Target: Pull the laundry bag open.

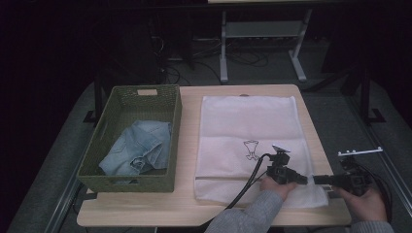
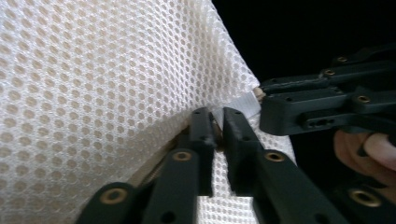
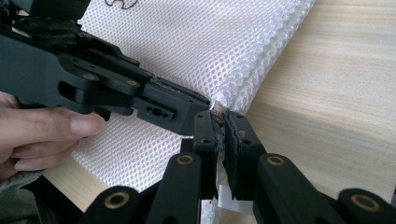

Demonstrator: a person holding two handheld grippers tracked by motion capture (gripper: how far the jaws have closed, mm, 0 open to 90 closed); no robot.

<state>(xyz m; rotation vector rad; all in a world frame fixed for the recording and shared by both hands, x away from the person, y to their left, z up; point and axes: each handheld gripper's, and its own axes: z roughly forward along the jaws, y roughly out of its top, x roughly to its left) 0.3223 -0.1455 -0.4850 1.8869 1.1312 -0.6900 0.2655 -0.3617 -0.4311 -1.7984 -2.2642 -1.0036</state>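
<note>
Mesh bag (image 1: pixel 245 141): near-right corner pinched by both grippers. L gripper (image 2: pixel 215 126) jaws clamped on mesh at corner seam; R gripper (image 3: pixel 221 127) jaws clamped on same corner, small tab btwn pads. Grippers nearly tip to tip. Bag flat on table (image 1: pixel 187 145), right edge running close along table's right edge, near edge close to front edge, little spare wood there. Bare strip btwn bag and green basket (image 1: pixel 136 136) at left; denim garment (image 1: pixel 138 148) inside basket.
</note>
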